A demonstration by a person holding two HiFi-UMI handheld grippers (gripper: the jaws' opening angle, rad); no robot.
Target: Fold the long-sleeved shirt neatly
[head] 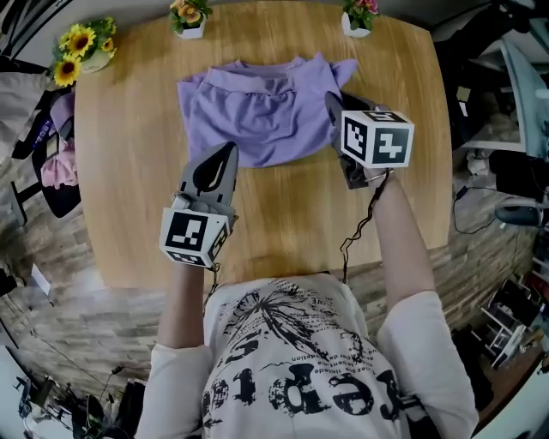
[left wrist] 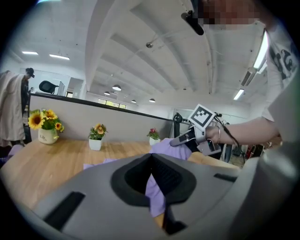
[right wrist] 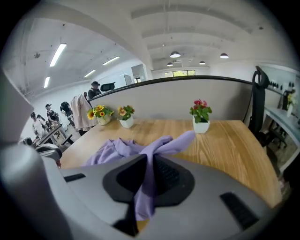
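Note:
A purple long-sleeved shirt (head: 257, 111) lies bunched on the far middle of the wooden table (head: 129, 197). My left gripper (head: 230, 151) is at the shirt's near edge. In the left gripper view its jaws are shut on a fold of purple cloth (left wrist: 155, 191). My right gripper (head: 333, 103), with its marker cube, is at the shirt's right side, lifted off the table. In the right gripper view a strip of the shirt (right wrist: 143, 180) is pinched between the shut jaws and stretches back to the heap (right wrist: 117, 149). The right gripper (left wrist: 183, 139) also shows in the left gripper view, holding cloth.
A sunflower vase (head: 81, 47) stands at the table's far left corner, a small flower pot (head: 190, 17) at the far middle, and a pink-flower pot (head: 358, 15) at the far right. A chair with clothes (head: 51, 159) stands left of the table. A cable (head: 360, 227) hangs from the right gripper.

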